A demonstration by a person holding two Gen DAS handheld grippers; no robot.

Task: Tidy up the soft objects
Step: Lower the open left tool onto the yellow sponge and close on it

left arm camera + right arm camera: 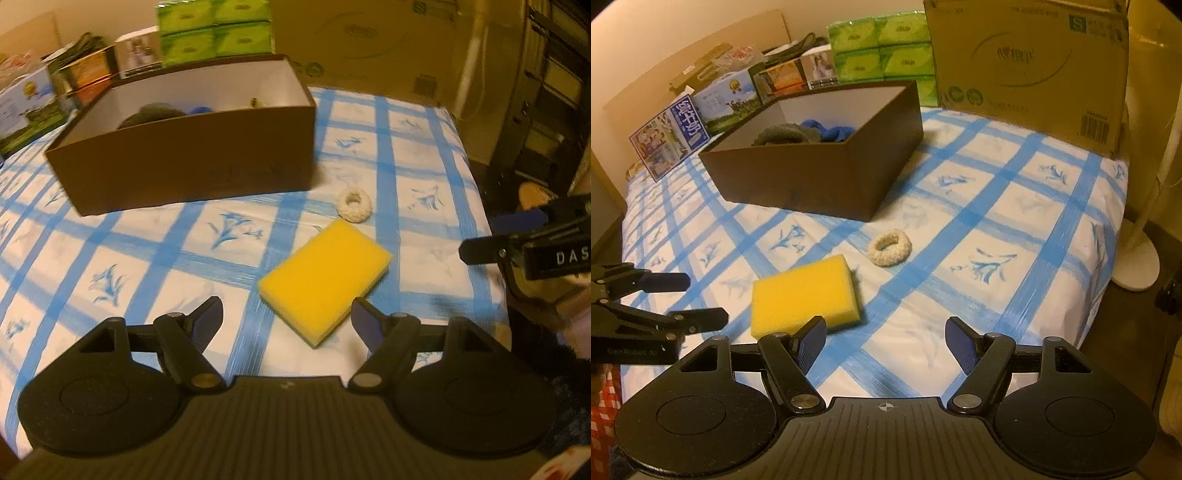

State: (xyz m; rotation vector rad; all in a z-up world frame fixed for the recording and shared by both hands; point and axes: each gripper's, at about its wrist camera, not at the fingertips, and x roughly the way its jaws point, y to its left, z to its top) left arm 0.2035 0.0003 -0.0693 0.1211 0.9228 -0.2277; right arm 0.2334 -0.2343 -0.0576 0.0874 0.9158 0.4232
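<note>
Surface: blue-checked white bedspread (pixel 1015 206).
Lettering: "DAS" on right gripper (pixel 498 236).
Sponge: yellow rectangular foam sponge (pixel 325 280), flat, near front edge.
Grippers: left gripper (pixel 288 321) and right, jaws apart, empty.

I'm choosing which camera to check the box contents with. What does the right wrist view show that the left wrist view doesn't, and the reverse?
Only the right wrist view: a blue cloth plain inside the brown box, the milk carton and a white stand base.
Only the left wrist view: a dark shelf unit at right.
Both: yellow sponge, cream knitted ring, checked cloth, green packs, and both grippers with open, empty jaws.
</note>
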